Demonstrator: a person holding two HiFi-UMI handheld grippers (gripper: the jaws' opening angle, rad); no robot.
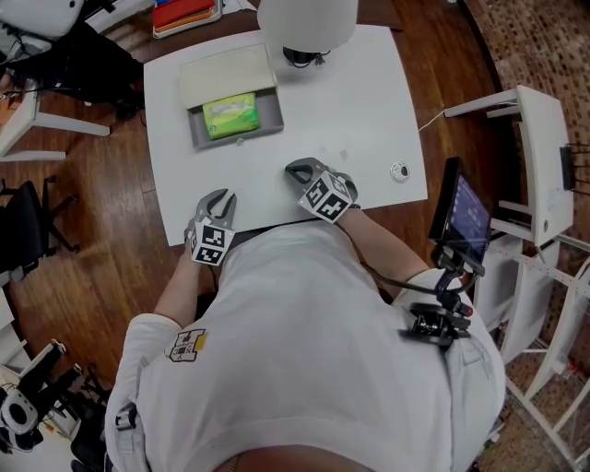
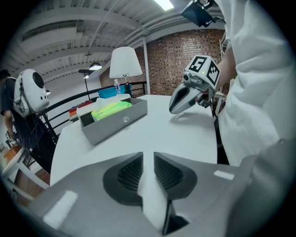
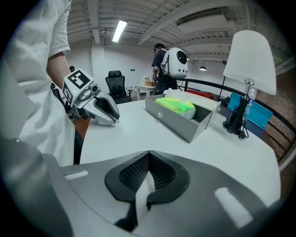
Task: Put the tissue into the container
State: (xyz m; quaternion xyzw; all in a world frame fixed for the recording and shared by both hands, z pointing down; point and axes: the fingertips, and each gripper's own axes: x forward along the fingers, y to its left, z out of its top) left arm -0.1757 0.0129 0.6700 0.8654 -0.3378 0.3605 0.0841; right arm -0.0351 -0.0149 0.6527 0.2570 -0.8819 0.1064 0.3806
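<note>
Tissue pack (image 1: 230,115) lies in the grey container (image 1: 269,112), so both idle empty: left claw (image 1: 219,197) slightly parted, right claw (image 1: 297,170) clenched.

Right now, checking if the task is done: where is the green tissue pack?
Head view: the green tissue pack lies inside the grey container at the far left of the white table, left of the lamp.

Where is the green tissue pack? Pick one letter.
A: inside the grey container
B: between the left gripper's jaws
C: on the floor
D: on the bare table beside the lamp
A: the head view shows the green tissue pack lying inside the grey container, with the container's walls around it.
</note>
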